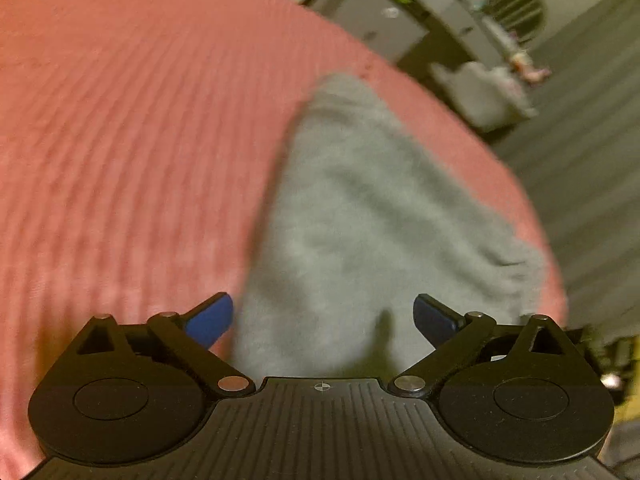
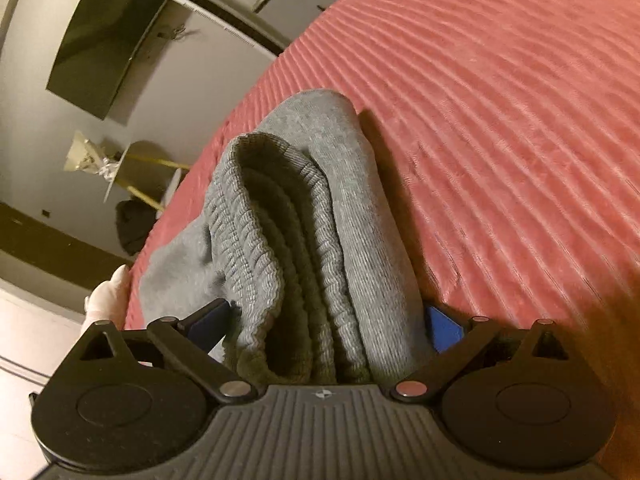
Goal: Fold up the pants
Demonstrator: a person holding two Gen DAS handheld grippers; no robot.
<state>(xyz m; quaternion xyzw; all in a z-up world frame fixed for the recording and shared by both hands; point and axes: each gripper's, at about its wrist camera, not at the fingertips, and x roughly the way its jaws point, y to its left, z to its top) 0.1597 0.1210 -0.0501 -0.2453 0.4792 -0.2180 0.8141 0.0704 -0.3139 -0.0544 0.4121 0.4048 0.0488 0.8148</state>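
Observation:
Grey knit pants (image 1: pixel 360 216) lie on a red ribbed bedspread (image 1: pixel 120 140) near the bed's edge. My left gripper (image 1: pixel 323 320) is open, its blue fingertips wide apart just above the grey fabric, holding nothing. In the right wrist view the pants (image 2: pixel 304 220) are bunched in thick folds, with the ribbed waistband uppermost. My right gripper (image 2: pixel 324 328) is open, and the bunched fabric sits between its two blue pads. The bedspread (image 2: pixel 500 120) stretches to the right.
The bed's edge runs close to the pants on the floor side. Beyond it are grey floor (image 1: pixel 592 152), a grey cabinet with small items (image 1: pixel 400 24), a dark wall screen (image 2: pixel 104 40) and a dark bag on the floor (image 2: pixel 134 226).

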